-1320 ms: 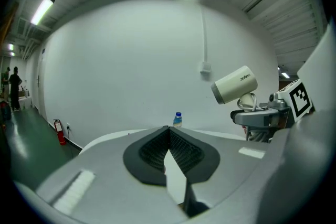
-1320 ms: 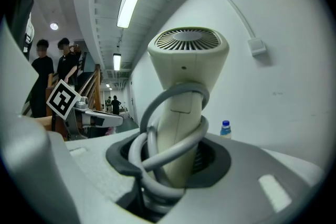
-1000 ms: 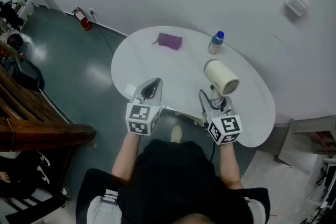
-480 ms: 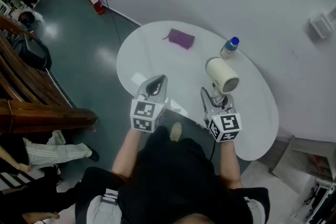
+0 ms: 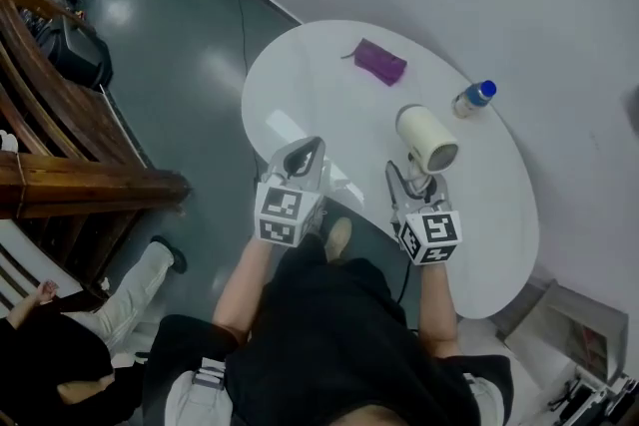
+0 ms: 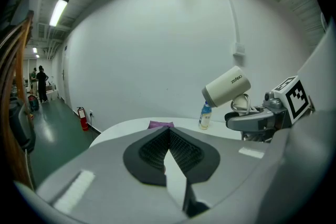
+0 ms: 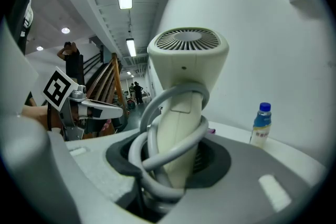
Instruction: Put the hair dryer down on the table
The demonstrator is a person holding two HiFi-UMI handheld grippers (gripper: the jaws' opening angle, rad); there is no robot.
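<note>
A cream hair dryer (image 5: 426,137) stands upright in my right gripper (image 5: 414,183), above the near side of the white oval table (image 5: 310,85). In the right gripper view the jaws are shut on its handle (image 7: 176,139), which has the grey cord (image 7: 157,113) wound round it; the barrel (image 7: 188,57) points away with its rear grille toward the camera. My left gripper (image 5: 303,162) hovers at the table's near left edge. Its pads (image 6: 176,147) meet with nothing between them. The left gripper view shows the hair dryer (image 6: 227,85) held up on the right.
A purple pouch (image 5: 377,62) lies at the far side of the table, and a small blue-capped bottle (image 5: 473,99) stands at the far right near the wall. A wooden stair rail (image 5: 70,185) and people are on the floor to the left.
Both grippers have come forward and down toward the table, the right one still carrying the hair dryer. The head view has swung, so the table sits more to the right.
</note>
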